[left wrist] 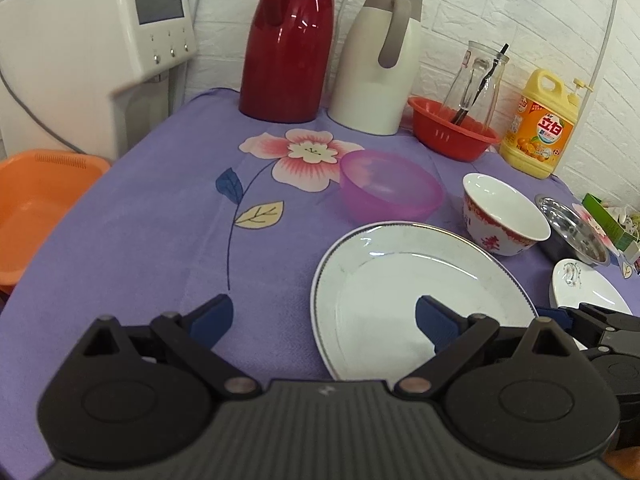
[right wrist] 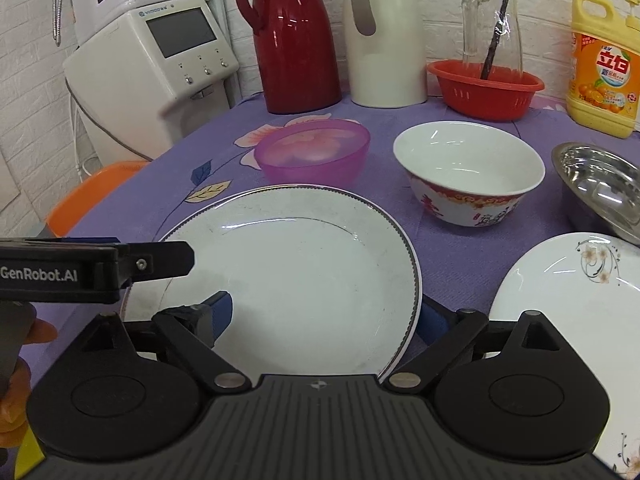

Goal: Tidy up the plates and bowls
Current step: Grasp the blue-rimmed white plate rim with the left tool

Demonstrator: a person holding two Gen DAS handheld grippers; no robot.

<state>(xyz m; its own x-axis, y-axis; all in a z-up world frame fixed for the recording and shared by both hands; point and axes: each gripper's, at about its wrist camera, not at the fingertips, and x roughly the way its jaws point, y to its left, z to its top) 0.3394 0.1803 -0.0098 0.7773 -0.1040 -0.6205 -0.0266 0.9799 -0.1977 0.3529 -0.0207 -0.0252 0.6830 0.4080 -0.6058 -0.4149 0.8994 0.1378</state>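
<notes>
Hovering wide open over the plate (right wrist: 304, 280): left gripper (left wrist: 324, 320), right gripper (right wrist: 326, 314), gripping nothing.

Flowered plate (right wrist: 568, 292) cut by right edge; steel bowl (right wrist: 600, 184) likewise; detergent label unreadable.

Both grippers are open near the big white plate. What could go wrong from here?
The large white plate lies flat on the purple cloth, so the right gripper may slip off its thin rim. The left gripper crowds the same plate; they could collide. Pushing it forward could knock the pink bowl.
</notes>
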